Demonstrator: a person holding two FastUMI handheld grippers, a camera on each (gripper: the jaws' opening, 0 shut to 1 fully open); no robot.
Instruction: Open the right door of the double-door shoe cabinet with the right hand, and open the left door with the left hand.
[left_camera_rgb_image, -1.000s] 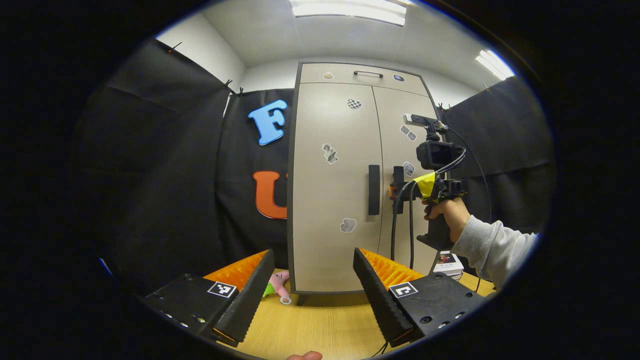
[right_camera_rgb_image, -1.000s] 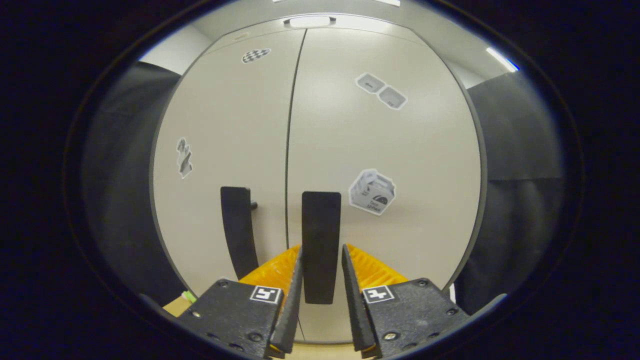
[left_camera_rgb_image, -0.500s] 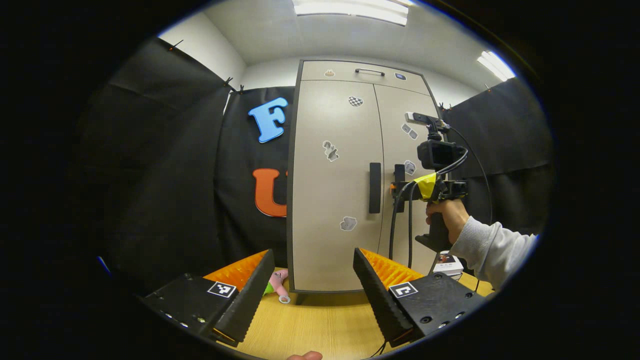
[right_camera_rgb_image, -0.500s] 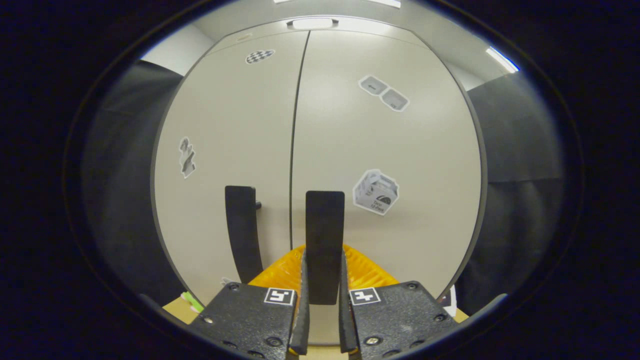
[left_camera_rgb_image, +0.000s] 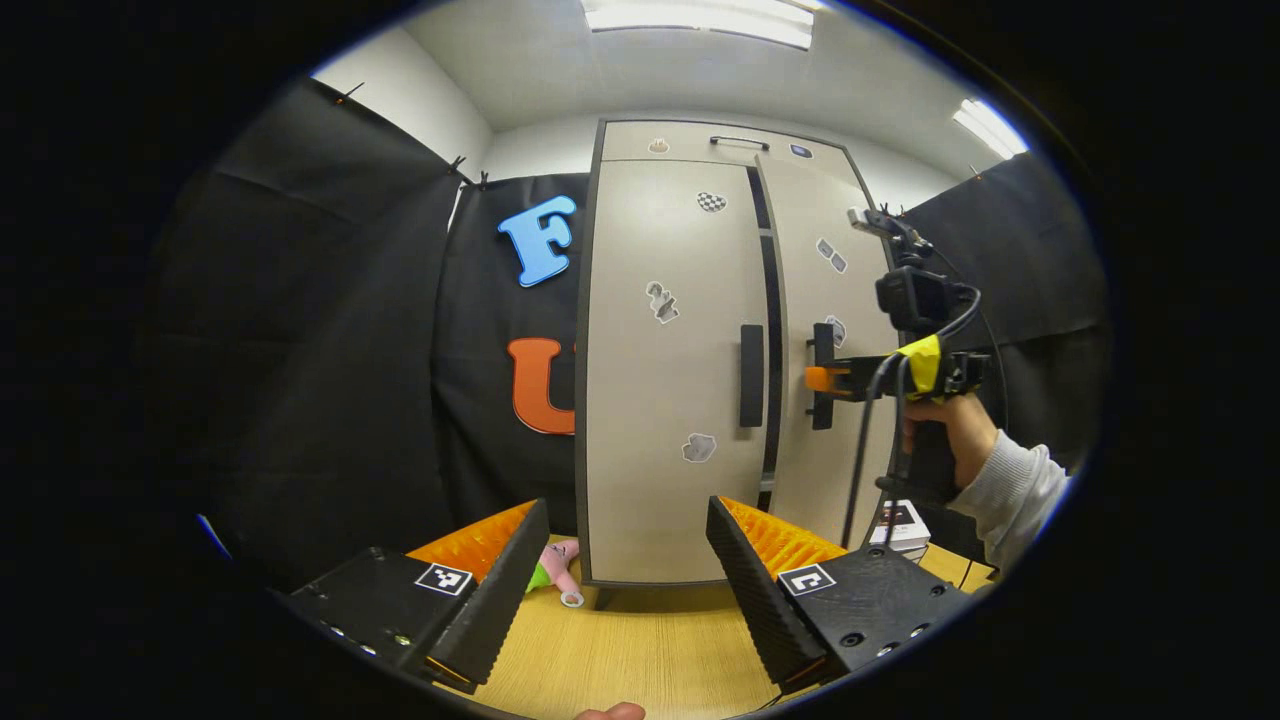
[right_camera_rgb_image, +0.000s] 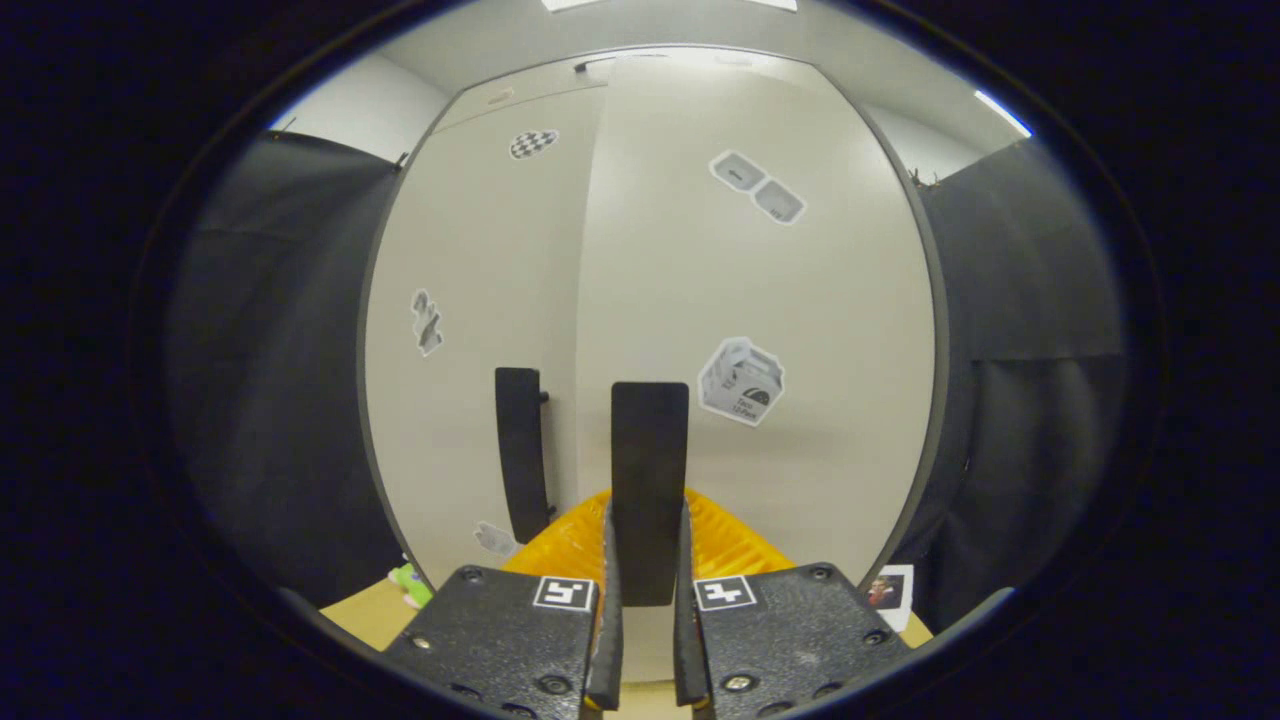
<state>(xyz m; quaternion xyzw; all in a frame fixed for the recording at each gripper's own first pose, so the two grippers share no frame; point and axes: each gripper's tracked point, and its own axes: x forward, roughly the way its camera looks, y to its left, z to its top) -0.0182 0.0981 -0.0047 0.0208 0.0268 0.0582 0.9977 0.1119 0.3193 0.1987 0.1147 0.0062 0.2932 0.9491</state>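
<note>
Beige laminate double-door shoe cabinet (left_camera_rgb_image: 680, 380) stands on the light wooden worktop (left_camera_rgb_image: 620, 660) at 12 o'clock of the left tongs (left_camera_rgb_image: 615, 580), which are released and well apart from the black bar handle of the left door (left_camera_rgb_image: 751, 375). The right tongs (right_camera_rgb_image: 645, 640) are clenched on the black bar handle of the right door (right_camera_rgb_image: 649, 480), that door standing slightly ajar. Risk: a straight pull instead of an arc could slip the handle free; the interior behind the gap is too dark to make out.
</note>
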